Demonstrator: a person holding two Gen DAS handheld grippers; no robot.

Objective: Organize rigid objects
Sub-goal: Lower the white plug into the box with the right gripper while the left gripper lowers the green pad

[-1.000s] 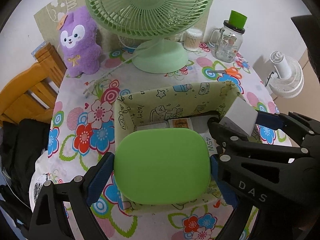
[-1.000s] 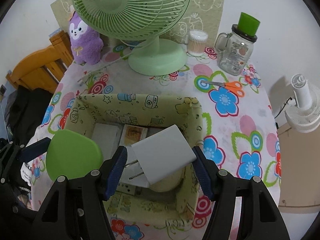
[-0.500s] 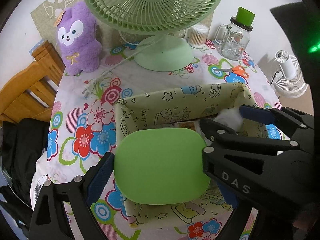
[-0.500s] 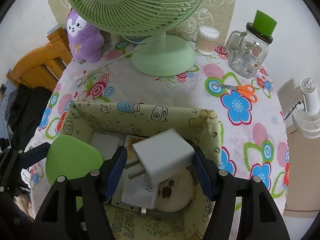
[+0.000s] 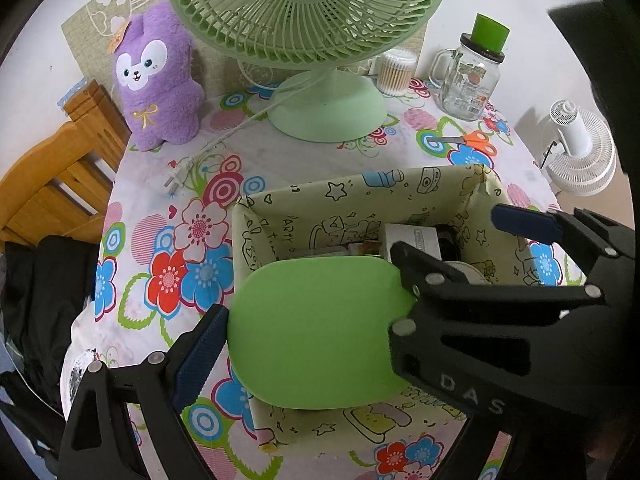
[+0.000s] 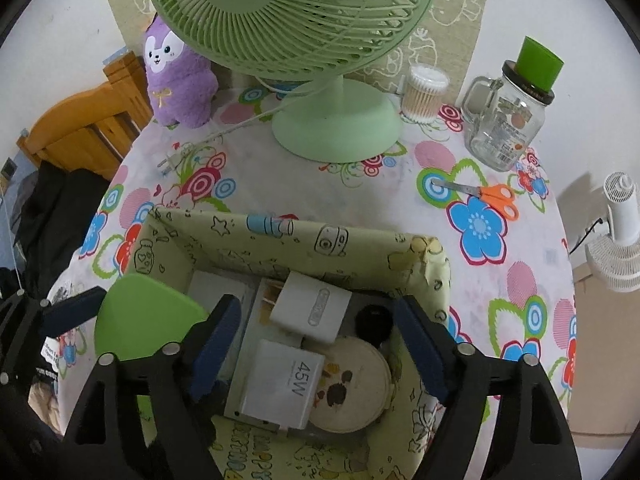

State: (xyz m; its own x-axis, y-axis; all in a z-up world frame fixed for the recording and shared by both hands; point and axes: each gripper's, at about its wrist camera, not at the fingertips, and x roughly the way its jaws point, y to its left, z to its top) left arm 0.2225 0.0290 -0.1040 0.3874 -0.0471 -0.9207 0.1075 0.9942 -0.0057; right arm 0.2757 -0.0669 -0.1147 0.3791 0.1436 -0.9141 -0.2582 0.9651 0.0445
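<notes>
A pale green patterned storage box (image 5: 352, 204) (image 6: 280, 236) stands on the flowered table. My left gripper (image 5: 320, 336) is shut on a flat green rounded lid (image 5: 320, 332) held over the box's near left part; the lid also shows in the right wrist view (image 6: 136, 320). My right gripper (image 6: 320, 344) is open and empty above the box. Under it, inside the box, lie a white charger (image 6: 312, 308), a white 45W adapter (image 6: 284, 384), a round cream tin (image 6: 352, 384) and a small black object (image 6: 374, 320). The right gripper (image 5: 508, 264) hides the box's right side in the left wrist view.
A green desk fan (image 6: 316, 40) stands behind the box, its cord and plug (image 6: 172, 160) lying left. A purple plush (image 6: 176, 76), a cotton swab tub (image 6: 424, 92), a glass jar mug (image 6: 508, 120) and orange scissors (image 6: 488, 194) sit at the back. A wooden chair (image 5: 52, 184) stands left.
My right gripper has opened and dropped the white charger, which now lies in the box. Both grippers have moved forward over the box; the left still holds the lid.
</notes>
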